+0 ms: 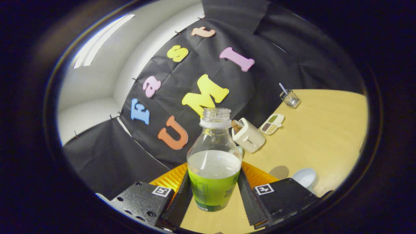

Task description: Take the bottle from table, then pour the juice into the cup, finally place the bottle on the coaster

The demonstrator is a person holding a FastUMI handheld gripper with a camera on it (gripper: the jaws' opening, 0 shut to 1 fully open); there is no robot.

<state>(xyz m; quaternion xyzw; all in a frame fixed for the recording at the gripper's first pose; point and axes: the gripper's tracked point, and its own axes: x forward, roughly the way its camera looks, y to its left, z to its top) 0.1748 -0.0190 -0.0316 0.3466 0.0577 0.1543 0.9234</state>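
Observation:
A clear bottle (214,162) with a green label and no cap stands between my fingers, which press on its labelled lower part from both sides. My gripper (214,187) is shut on it. Pale liquid fills it to about the middle and its level sits slanted against the bottle's axis. The bottle's base hangs over the wooden table (325,136). A white cup (305,177) sits on the table just beyond my right finger (247,191), and a round brownish coaster (279,172) lies next to it, on the bottle's side.
Beyond the bottle a cream toaster (248,136) stands on the table. Past it lie a small divided tray (272,124) and a glass with a straw (290,98). The booth's black cloth wall rises behind them.

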